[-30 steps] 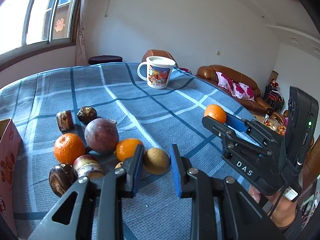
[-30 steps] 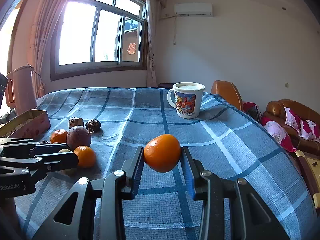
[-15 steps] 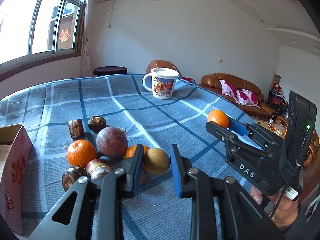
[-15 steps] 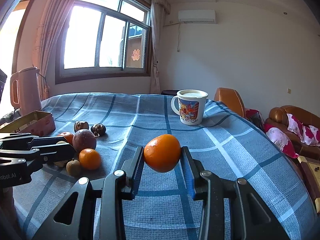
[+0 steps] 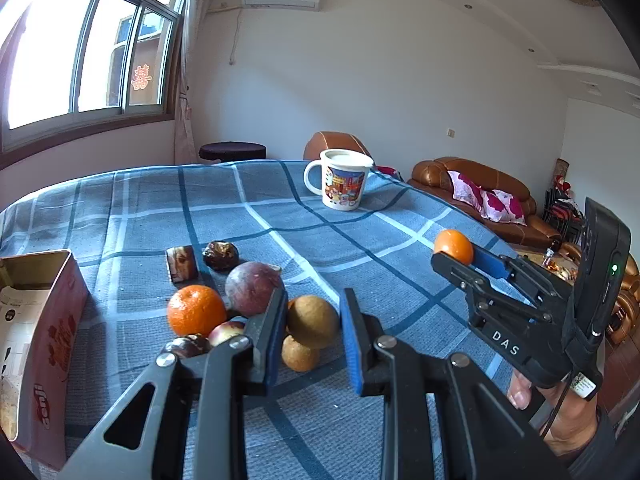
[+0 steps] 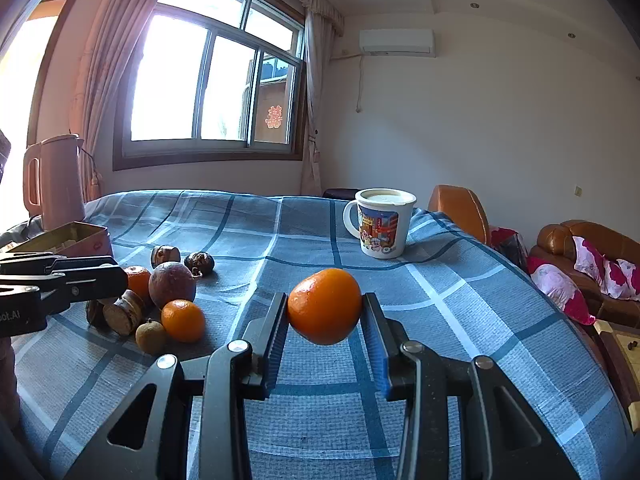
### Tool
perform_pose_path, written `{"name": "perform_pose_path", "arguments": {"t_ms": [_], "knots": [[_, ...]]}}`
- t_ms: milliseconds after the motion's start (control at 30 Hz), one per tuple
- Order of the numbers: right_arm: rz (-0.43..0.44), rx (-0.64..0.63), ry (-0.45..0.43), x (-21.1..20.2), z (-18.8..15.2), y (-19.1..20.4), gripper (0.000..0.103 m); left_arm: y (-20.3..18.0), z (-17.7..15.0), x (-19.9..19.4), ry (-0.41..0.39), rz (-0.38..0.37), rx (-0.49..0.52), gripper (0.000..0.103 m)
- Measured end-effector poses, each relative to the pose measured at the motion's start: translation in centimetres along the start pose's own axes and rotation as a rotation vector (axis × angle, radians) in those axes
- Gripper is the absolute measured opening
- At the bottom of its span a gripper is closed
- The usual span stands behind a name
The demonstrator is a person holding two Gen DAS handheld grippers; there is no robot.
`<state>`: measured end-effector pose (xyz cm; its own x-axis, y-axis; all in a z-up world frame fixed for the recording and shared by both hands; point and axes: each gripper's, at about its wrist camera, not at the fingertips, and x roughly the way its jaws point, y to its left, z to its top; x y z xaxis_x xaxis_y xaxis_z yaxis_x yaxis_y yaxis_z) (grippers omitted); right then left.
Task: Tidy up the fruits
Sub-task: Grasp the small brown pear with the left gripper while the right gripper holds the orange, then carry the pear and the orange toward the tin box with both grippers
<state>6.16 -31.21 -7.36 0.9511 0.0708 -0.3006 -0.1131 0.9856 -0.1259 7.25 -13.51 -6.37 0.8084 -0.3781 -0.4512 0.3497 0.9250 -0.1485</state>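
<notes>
My right gripper (image 6: 325, 304) is shut on a small orange (image 6: 324, 306) and holds it in the air over the blue checked tablecloth (image 6: 460, 320). The same orange (image 5: 454, 246) shows at that gripper's tip (image 5: 450, 258) in the left wrist view. My left gripper (image 5: 313, 304) is shut on a round brown fruit (image 5: 312, 322), just above a pile of fruit. In the pile lie an orange (image 5: 196, 310), a purple round fruit (image 5: 252, 288), a dark wrinkled fruit (image 5: 220, 255) and a small brown fruit (image 5: 300, 354). From the right wrist view the left gripper (image 6: 120, 280) reaches in over that pile.
An open red box (image 5: 48, 340) stands left of the pile. A lidded picture mug (image 6: 382, 224) stands at the far side of the table. A pink jug (image 6: 52, 180) is behind the box. The table's right edge drops off toward a brown sofa (image 5: 492, 200).
In the left wrist view the pile and the box have slid rightward, while the brown fruit stays fixed between the jaws. The right gripper has kept still with its orange.
</notes>
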Motion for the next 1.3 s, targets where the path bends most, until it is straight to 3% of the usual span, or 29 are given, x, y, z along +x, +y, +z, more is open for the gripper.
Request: {"name": "perform_pose_path", "arguments": {"t_ms": [400,967,1300], "knots": [[-0.011,-0.01,-0.064,-1.0,-0.2,0.2,0.038,1.3,0.4,-1.5,-0.049,0.034,-0.012,0.028],[-0.017,-0.05,-0.074,-1.3,0.0,1.0,0.038,3.0,1.1,-3.1,-0.098,0.075,-0.028,0.028],[0.039,-0.043,-0.072,-1.7,0.7,2.1,0.038,3.7,1.4,-3.7,-0.115,0.105,-0.027,0.028]]}}
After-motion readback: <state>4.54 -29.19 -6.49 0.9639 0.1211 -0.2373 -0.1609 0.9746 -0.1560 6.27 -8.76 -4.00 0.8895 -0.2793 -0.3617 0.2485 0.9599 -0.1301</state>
